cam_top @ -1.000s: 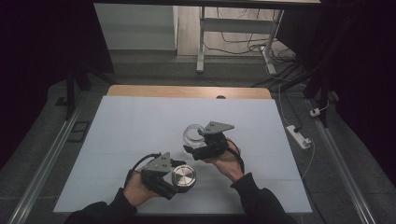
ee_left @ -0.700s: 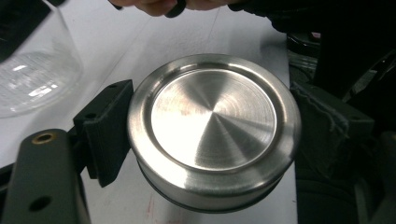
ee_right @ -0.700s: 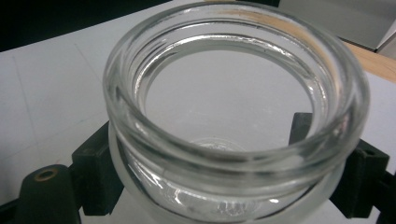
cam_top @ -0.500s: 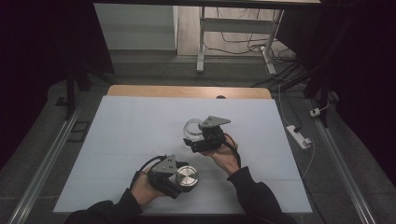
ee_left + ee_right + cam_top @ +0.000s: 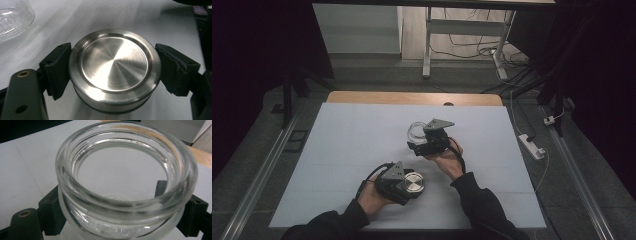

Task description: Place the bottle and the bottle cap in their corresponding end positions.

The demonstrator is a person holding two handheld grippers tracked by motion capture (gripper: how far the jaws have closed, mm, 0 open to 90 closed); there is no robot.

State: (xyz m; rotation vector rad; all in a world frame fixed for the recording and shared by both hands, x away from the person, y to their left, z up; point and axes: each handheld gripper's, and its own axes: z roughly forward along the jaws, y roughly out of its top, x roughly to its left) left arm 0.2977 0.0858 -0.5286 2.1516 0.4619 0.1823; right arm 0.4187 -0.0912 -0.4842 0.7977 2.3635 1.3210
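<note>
A round brushed-steel lid (image 5: 113, 68) sits clamped between the black jaws of my left gripper (image 5: 113, 72), which is shut on it near the table's front (image 5: 404, 184). The lid (image 5: 414, 183) faces up in the high view. My right gripper (image 5: 424, 142) is shut on a clear glass jar (image 5: 125, 177) with an open mouth; the jaws press on its sides below the thick rim. In the high view the jar (image 5: 416, 131) is at the table's middle, beyond the lid. A piece of the jar (image 5: 13, 17) shows at the top left of the left gripper view.
The white table top (image 5: 347, 145) has a wooden strip (image 5: 412, 97) along its far edge. A white power strip (image 5: 532, 145) lies on the floor to the right. Metal rails run along both sides, and a desk frame (image 5: 427, 45) stands behind.
My right gripper has carried the jar a little away from me toward the table's middle. The left gripper with the lid has shifted slightly to the right.
</note>
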